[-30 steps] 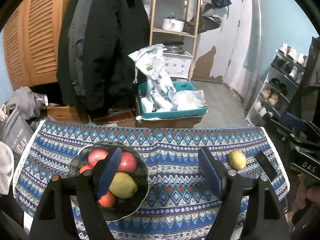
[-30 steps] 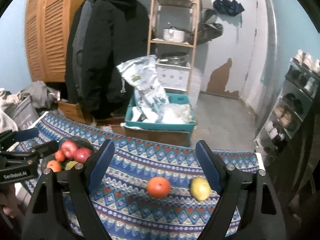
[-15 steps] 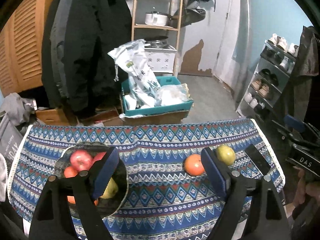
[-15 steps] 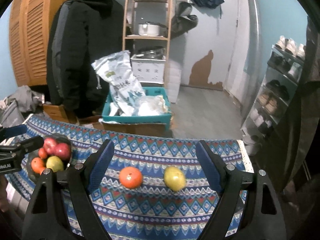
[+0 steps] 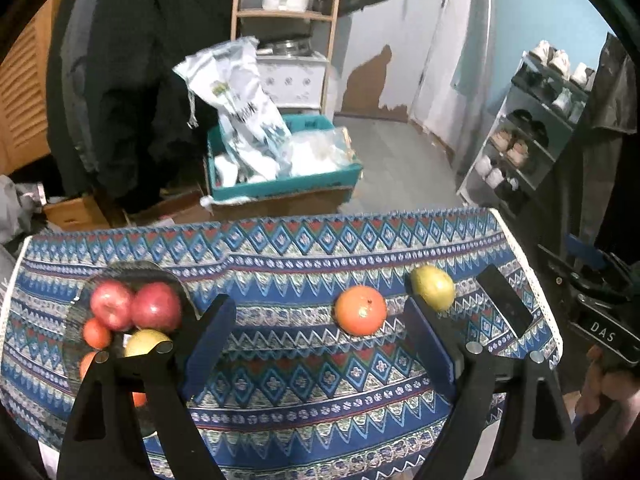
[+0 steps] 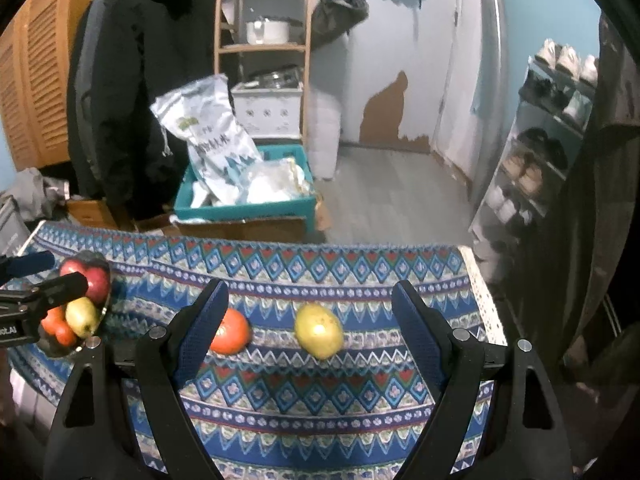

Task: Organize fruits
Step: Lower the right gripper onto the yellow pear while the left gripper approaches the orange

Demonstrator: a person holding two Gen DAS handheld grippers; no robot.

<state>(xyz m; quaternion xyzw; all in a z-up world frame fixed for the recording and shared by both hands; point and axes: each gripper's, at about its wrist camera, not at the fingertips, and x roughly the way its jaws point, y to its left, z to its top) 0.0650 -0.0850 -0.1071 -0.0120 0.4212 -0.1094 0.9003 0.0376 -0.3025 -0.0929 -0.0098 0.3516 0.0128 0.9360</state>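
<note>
Fruits mostly fill the dark bowl [image 5: 80, 300], perhaps six; round orange [image 5: 361, 309] and yellow-green pear [image 6: 319, 331] remain on the cloth. Left gripper [image 5: 316, 340] is opening, right gripper [image 6: 310, 328] gapes, both empty.

The desk [image 5: 304, 364] is covered by a blue patterned cloth [image 6: 320, 396]. On the cloth sit a dark plate [image 5: 76, 344] of fruit at the left, an orange [image 5: 361, 310] and a pear [image 5: 433, 288] just beside each other, and a black phone [image 5: 504, 302] near the right edge.
</note>
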